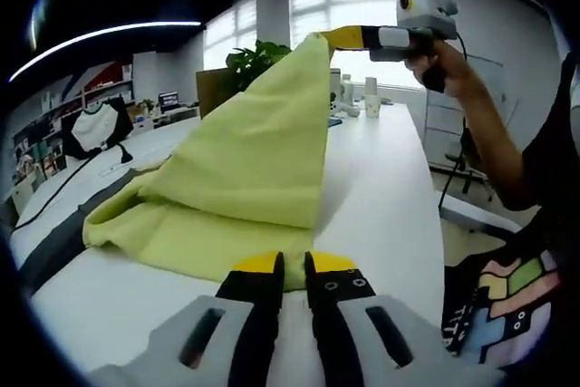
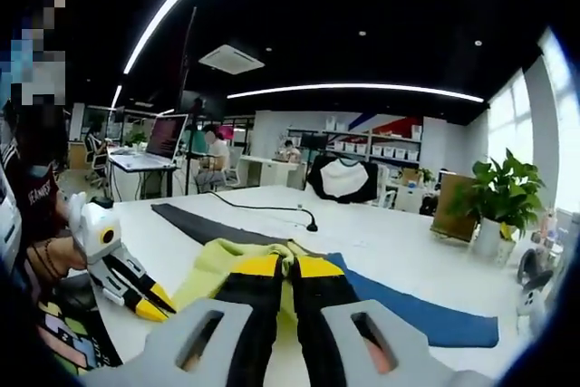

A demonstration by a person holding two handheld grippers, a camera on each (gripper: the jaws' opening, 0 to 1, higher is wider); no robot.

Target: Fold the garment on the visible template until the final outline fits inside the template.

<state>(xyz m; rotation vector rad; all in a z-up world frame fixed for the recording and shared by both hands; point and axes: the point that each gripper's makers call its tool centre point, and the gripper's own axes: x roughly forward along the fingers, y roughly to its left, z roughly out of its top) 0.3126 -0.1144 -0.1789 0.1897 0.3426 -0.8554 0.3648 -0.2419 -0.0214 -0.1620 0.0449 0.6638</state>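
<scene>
A yellow-green garment (image 1: 245,178) lies on the white table (image 1: 390,215), with one corner pulled up into a tall peak. My right gripper (image 1: 331,38), held by a hand at the top of the left gripper view, is shut on that raised corner. In the right gripper view its own jaws (image 2: 290,265) are closed with the garment (image 2: 213,265) bunched under them. My left gripper (image 1: 292,265) sits at the garment's near edge with its jaws together on the cloth; it also appears low on the left (image 2: 149,304). The blue template (image 2: 426,319) stretches away beneath the garment.
A black strip (image 2: 204,224) and a cable (image 2: 272,208) lie across the table. A potted plant (image 2: 498,197) and cups (image 1: 372,101) stand at the far end. The person's patterned clothing (image 1: 503,301) is close on the right. Desks and people fill the room behind.
</scene>
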